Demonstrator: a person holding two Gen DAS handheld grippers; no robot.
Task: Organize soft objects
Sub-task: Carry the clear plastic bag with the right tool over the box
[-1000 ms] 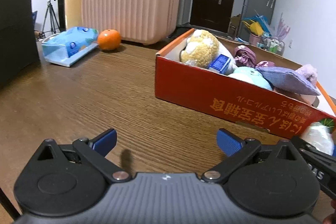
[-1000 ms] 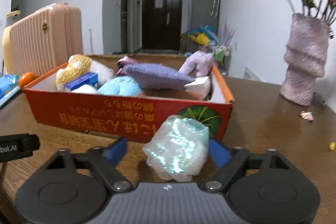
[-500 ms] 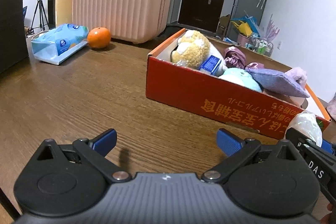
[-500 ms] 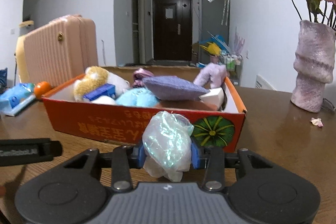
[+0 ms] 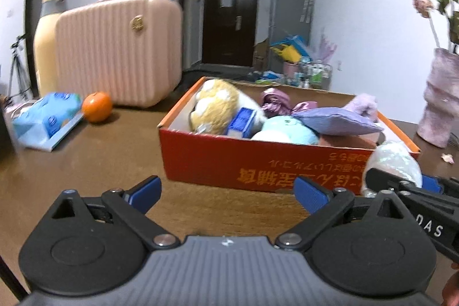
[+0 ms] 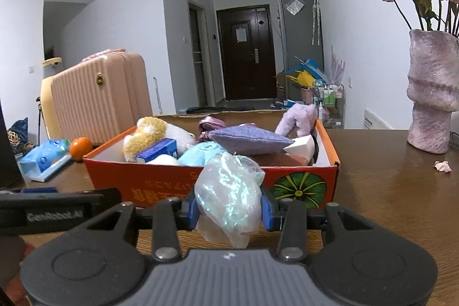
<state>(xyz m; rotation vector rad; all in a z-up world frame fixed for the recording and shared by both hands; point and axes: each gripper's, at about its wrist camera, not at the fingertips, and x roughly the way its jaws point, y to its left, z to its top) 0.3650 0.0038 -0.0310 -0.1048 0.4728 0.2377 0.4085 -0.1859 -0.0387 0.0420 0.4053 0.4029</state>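
The right gripper pinches a crinkly iridescent plastic bag at lower centre of its view, in front of the orange cardboard box of plush toys. The left gripper stands wide apart and empty above the wooden table.

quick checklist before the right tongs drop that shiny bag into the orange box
1. Right tongs clamped on iridescent plastic bag: ok.
2. Bag lifted above box rim: not ok, it hangs in front of the orange cardboard box.
3. Free spot inside box: cannot tell; blue plush and purple pillow crowd it.
4. Left tongs open, empty, away from the box: ok.
5. Vase off the path: ok.
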